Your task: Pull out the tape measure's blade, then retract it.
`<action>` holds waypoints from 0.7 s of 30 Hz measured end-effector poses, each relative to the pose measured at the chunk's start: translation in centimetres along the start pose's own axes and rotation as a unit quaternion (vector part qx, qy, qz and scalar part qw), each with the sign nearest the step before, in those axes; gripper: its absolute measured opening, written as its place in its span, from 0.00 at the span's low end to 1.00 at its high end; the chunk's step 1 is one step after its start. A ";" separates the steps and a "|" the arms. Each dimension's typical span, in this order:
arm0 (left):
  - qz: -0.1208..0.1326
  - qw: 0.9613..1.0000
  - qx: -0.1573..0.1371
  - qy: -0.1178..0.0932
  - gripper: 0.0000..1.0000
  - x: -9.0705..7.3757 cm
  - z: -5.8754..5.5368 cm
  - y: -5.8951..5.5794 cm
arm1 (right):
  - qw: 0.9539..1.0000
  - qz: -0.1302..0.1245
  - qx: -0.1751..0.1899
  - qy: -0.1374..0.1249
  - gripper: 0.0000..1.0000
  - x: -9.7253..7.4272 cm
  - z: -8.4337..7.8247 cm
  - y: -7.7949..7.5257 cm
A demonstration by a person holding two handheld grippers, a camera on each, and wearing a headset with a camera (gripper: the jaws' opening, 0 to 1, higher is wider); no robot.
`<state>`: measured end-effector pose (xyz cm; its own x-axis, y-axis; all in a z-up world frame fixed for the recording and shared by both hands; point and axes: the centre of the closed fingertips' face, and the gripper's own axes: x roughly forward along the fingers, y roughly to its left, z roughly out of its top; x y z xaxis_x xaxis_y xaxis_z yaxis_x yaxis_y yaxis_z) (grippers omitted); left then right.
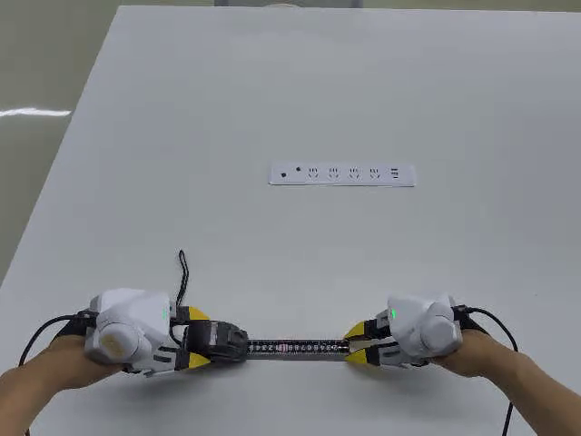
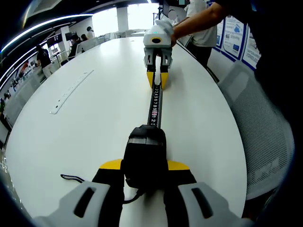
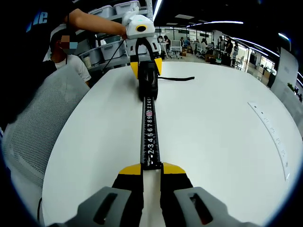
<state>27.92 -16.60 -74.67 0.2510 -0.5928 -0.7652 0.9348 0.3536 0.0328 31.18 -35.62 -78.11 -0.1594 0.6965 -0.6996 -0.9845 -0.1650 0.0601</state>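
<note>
Table (image 1: 381, 263), near edge: left gripper (image 1: 200, 338) is clamping case (image 1: 224, 342), right gripper (image 1: 355, 345) pinching blade (image 1: 295, 347) tip, strip (image 1: 341, 173) lying well beyond.

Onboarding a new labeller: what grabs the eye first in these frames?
The tape measure's blade stretched straight across the near side of the table: left gripper clamped on the black case, right gripper pinching the blade's tip. Next, a white power strip lying mid-table, apart from them.
</note>
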 end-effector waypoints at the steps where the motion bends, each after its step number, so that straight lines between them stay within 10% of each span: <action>1: 0.000 1.000 0.000 0.000 0.27 0.0 0.0 0.0 | 1.000 -0.001 0.000 0.000 0.09 0.0 0.0 0.0; 21: 0.001 1.000 0.000 -0.001 0.27 0.0 0.0 0.0 | 1.000 -0.010 0.009 0.009 0.09 -1.0 -1.0 -0.1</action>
<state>27.88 -16.61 -74.72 0.2532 -0.5938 -0.7637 0.9344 0.3545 0.0342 31.52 -37.01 -78.13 -0.1394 0.6874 -0.7128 -0.9885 -0.1394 0.0589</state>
